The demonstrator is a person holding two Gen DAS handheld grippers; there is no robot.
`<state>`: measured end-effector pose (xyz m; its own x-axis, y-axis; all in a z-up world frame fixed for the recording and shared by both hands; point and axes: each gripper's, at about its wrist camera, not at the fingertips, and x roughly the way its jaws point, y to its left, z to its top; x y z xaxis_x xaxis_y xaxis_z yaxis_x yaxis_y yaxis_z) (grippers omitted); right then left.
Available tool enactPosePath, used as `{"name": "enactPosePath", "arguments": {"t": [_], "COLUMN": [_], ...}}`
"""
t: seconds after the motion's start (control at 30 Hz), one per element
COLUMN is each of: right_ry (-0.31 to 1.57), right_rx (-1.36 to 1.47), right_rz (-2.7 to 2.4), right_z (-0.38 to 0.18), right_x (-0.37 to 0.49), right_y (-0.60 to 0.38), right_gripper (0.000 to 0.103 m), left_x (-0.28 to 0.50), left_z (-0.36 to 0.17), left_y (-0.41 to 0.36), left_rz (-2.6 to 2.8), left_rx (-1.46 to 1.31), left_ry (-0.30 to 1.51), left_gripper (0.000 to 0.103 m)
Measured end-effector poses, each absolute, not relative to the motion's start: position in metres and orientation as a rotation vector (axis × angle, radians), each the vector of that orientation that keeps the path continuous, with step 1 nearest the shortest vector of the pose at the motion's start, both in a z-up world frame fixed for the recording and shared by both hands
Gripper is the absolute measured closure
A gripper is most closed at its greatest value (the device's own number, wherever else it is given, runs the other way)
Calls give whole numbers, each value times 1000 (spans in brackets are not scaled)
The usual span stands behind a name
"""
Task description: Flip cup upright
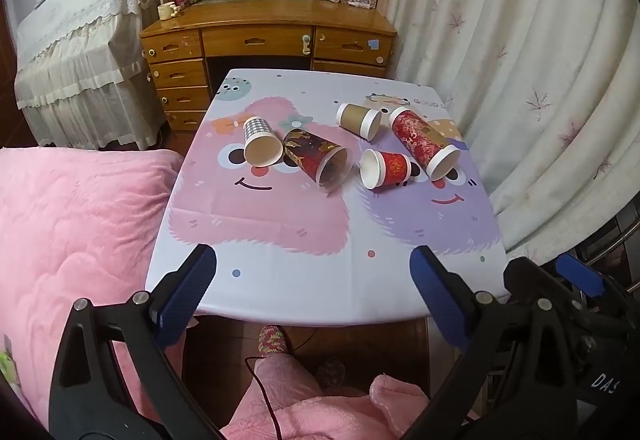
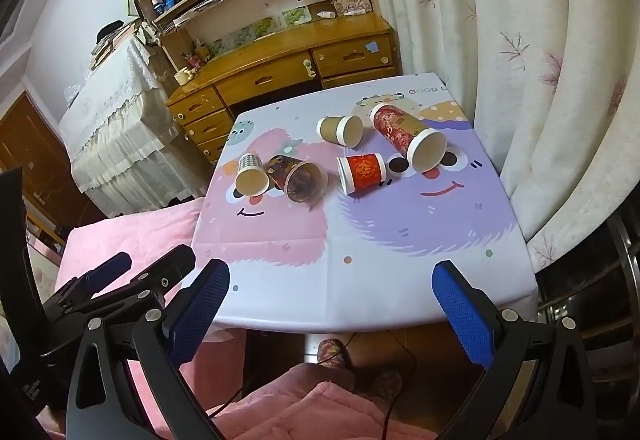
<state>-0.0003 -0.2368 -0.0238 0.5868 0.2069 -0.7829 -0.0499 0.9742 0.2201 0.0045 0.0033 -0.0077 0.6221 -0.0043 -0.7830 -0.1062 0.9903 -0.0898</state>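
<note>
Several paper cups lie on their sides on the table: a checkered cup, a dark red-and-gold cup, a short red cup, a brown cup and a tall red cup. My left gripper is open and empty, held over the table's near edge. My right gripper is open and empty, also at the near edge. Both are well short of the cups.
The table wears a pink-and-purple cartoon cloth. A pink bed is at its left, a curtain at its right, a wooden desk behind. The person's pink-clad legs are below the near edge.
</note>
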Motion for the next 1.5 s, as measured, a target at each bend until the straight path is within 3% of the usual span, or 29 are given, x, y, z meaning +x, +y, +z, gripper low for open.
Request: {"name": "enactPosePath", "arguments": {"t": [1.5], "right_ry": [937], "right_rx": [187], "right_rz": [150], "right_z": [-25], "right_x": [3], "right_y": [-241], "right_gripper": [0], "left_x": [1], "left_z": [-2], "left_y": [4], "left_rz": [87], "left_rx": [-121], "left_ry": [888], "left_gripper": [6]}}
